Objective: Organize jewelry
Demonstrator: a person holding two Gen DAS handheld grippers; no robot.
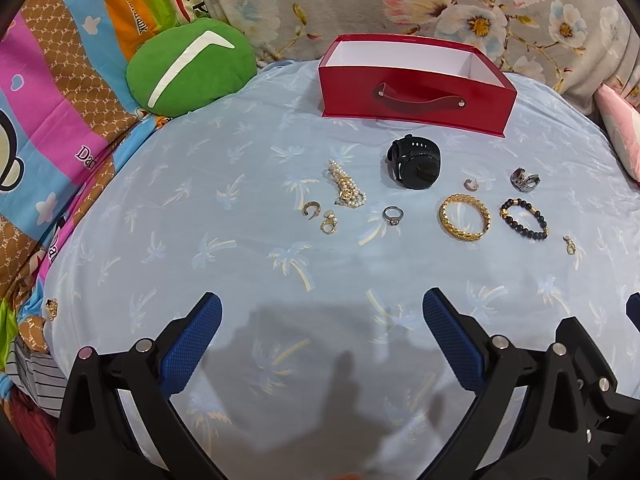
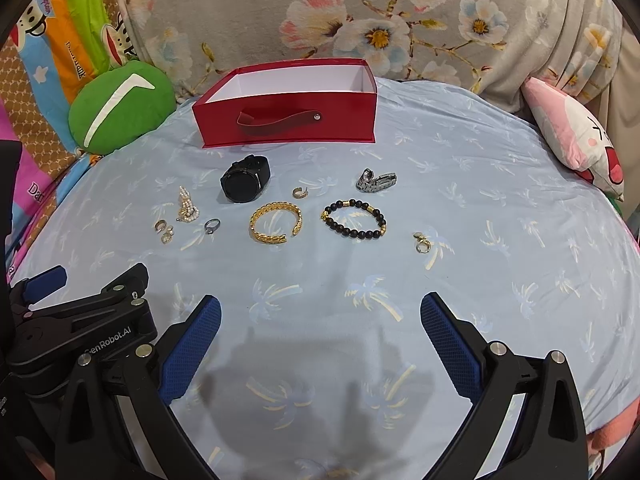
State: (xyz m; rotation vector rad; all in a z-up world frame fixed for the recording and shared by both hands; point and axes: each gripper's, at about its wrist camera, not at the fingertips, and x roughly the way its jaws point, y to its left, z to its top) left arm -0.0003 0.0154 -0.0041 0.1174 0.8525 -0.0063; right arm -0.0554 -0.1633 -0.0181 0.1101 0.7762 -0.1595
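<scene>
An open red box (image 1: 416, 98) (image 2: 288, 122) stands at the back of the light blue sheet (image 1: 248, 264). In front of it lie a black watch (image 1: 416, 164) (image 2: 244, 184), a pearl piece (image 1: 348, 188) (image 2: 187, 209), a gold bangle (image 1: 464, 218) (image 2: 276, 222), a black bead bracelet (image 1: 524, 219) (image 2: 354, 220), a silver ring (image 1: 393, 215) (image 2: 212, 225), a metal watch band (image 1: 525, 179) (image 2: 376, 180) and small gold earrings (image 1: 320, 216) (image 2: 422, 242). My left gripper (image 1: 322, 312) and right gripper (image 2: 320, 312) are open and empty, well short of the jewelry.
A green cushion (image 1: 192, 66) (image 2: 120, 106) sits at the back left, a pink pillow (image 2: 576, 136) at the right. A floral blanket (image 2: 360, 16) rises behind the box. The left gripper's body (image 2: 80, 320) shows at the lower left of the right wrist view.
</scene>
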